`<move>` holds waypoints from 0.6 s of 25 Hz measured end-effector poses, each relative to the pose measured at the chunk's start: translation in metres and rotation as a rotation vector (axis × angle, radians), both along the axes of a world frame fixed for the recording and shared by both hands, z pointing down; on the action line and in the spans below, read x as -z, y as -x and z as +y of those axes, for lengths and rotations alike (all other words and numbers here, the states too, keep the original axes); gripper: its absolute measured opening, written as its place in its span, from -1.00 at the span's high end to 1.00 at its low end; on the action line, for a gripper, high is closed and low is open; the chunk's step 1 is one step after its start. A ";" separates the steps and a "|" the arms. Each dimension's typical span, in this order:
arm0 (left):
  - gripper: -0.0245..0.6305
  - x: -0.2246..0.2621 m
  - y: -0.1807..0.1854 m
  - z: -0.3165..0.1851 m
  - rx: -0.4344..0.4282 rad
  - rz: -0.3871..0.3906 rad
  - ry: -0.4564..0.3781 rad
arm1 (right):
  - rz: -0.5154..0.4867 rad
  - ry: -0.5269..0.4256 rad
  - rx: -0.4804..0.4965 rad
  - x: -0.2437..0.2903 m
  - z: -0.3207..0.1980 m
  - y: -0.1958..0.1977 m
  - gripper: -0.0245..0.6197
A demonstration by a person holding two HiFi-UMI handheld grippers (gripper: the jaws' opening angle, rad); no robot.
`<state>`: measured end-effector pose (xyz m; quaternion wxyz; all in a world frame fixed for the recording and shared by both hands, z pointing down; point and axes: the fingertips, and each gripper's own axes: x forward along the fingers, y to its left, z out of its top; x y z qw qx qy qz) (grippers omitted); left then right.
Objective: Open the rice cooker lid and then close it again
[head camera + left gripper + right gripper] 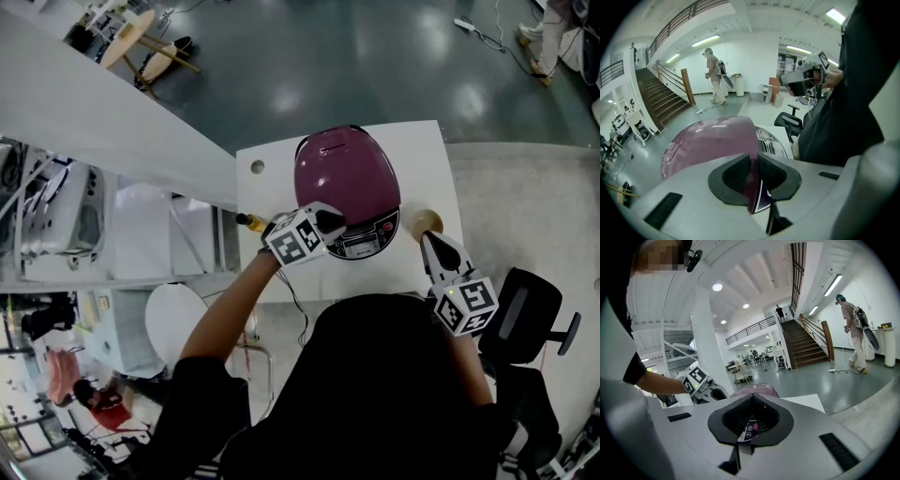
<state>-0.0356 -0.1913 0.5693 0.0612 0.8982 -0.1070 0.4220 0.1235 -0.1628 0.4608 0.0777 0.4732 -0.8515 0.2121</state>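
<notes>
Partly, the person's dark torso (pixel 394 375) hides the near edge of the white table (pixel 272 272), and the left gripper (pixel 330 223) covers the front lip of the rice cooker lid (pixel 345 173) — contact cannot be told. Its jaws stand a narrow slit apart, nothing between them, just above the closed purple lid. The right gripper (pixel 429 246) hangs to the cooker's right — jaws together, empty.

A purple rice cooker (pixel 345 173) with its lid down sits in the middle of the white table (pixel 422 150), its control panel (pixel 367 244) facing the near edge. The left gripper (pixel 337 225) hangs over the cooker's near-left rim, beside the panel. The right gripper (pixel 427 240) is at the table's right edge, its tip just beside a round tan object (pixel 428 220). A small hole (pixel 257 167) sits near the far-left corner.
</notes>
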 end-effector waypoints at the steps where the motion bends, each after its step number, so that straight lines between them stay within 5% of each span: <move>1: 0.77 -0.002 0.000 0.000 0.002 0.000 0.003 | 0.001 0.000 0.000 0.000 0.000 0.000 0.92; 15: 0.89 -0.025 -0.002 -0.002 0.004 -0.032 0.027 | 0.005 0.012 -0.001 -0.001 -0.008 -0.001 0.92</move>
